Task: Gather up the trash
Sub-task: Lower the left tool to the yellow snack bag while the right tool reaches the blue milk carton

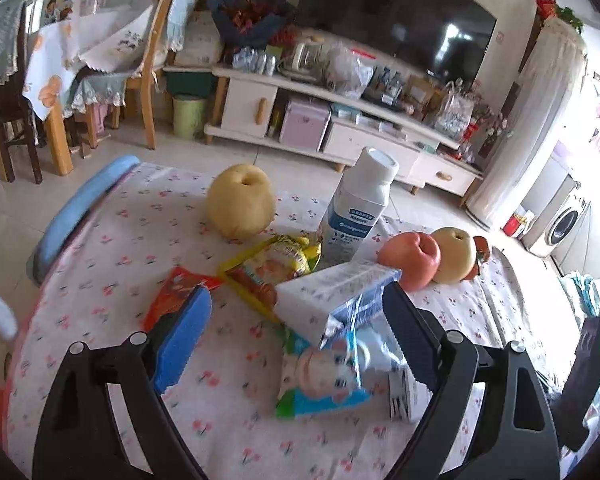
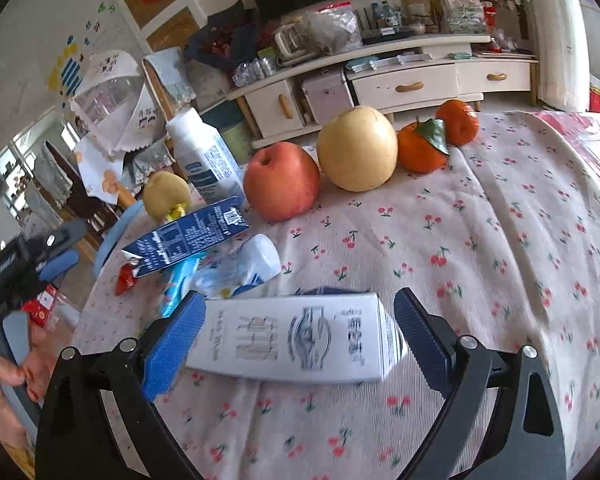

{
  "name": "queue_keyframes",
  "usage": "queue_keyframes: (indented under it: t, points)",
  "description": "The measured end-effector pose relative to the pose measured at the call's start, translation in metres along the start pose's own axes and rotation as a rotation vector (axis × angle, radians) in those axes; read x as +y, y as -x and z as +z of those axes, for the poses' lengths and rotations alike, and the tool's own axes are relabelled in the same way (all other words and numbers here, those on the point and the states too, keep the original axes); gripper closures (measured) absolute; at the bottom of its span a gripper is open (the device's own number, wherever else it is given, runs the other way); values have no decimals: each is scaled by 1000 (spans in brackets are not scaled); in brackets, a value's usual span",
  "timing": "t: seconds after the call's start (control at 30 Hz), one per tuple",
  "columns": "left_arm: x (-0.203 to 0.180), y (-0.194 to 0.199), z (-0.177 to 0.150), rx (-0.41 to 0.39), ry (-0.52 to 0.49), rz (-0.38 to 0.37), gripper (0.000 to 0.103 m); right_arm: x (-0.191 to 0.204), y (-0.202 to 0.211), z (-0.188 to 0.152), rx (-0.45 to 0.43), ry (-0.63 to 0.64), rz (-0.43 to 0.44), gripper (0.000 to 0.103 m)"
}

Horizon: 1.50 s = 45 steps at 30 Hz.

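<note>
Hovering over the cherry-print tablecloth (image 2: 500,240), both tools stood spread, pinching nothing. Left gripper (image 1: 296,328), jaws wide, hung above the near litter: orange wrapper (image 1: 176,292) leftmost, yellow snack packet (image 1: 272,264), cartoon pouch (image 1: 328,376), crumpled carton (image 1: 332,292). Right gripper (image 2: 300,336) straddled a white carton (image 2: 296,336) lying flat, pads just clear of both ends. Probably best closed squarely across that carton, kept low, before lifting. Fruit farther back and right, red apple (image 2: 280,180), pear (image 2: 356,152), tangerines (image 2: 420,148), best left alone.
</note>
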State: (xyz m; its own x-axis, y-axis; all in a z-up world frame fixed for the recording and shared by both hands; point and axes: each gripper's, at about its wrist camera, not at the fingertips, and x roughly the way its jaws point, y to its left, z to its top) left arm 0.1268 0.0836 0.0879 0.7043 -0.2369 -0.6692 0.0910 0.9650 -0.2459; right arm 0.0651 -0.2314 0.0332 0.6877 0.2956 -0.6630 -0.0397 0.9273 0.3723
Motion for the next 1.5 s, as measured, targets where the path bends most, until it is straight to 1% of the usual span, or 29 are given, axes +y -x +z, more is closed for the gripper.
queue_keyframes:
  t: [0.1,0.17,0.23,0.27,0.3,0.37,0.53,0.63,0.73,0.8,0.83,0.87,0.93,0.97,1.0,1.17,1.3,1.5]
  points:
    - [-4,-28,11,43,5,6,15,2,-11,7,16,31,11,9]
    - [-4,-42,16,78,3,2,15,4,-17,12,21,40,37,9]
    - [-4,-56,21,100,-5,17,15,7,-22,17,27,46,56,9]
    - [-3,-63,24,111,-9,22,15,9,-26,19,31,51,68,12]
    - [-2,-70,27,123,-9,26,15,10,-29,21,36,54,75,19]
    - [0,-83,31,150,-10,34,15,13,-39,25,54,61,88,24]
    - [3,-106,37,195,-27,61,15,23,-57,32,81,91,98,24]
    - [5,-118,39,213,-25,66,15,27,-66,34,97,116,88,27]
    - [5,-130,39,237,-43,81,15,27,-75,34,118,124,80,33]
    - [3,-141,35,276,-60,102,15,28,-80,33,132,126,80,40]
    - [3,-144,33,285,-68,108,18,28,-84,31,143,128,83,42]
    - [2,-145,32,283,-75,107,21,28,-85,30,150,131,86,46]
    - [0,-145,30,291,-82,95,26,30,-86,27,148,150,86,52]
    - [-1,-144,28,295,-90,93,26,30,-87,26,153,153,97,57]
    - [-4,-142,26,300,-105,89,26,30,-87,25,155,150,111,59]
    - [-10,-128,12,324,-129,71,31,33,-83,21,160,175,143,60]
    - [-9,-107,-1,323,-136,79,33,35,-75,12,177,209,180,60]
    - [-2,-65,-37,314,-126,74,34,47,-55,-9,212,295,217,60]
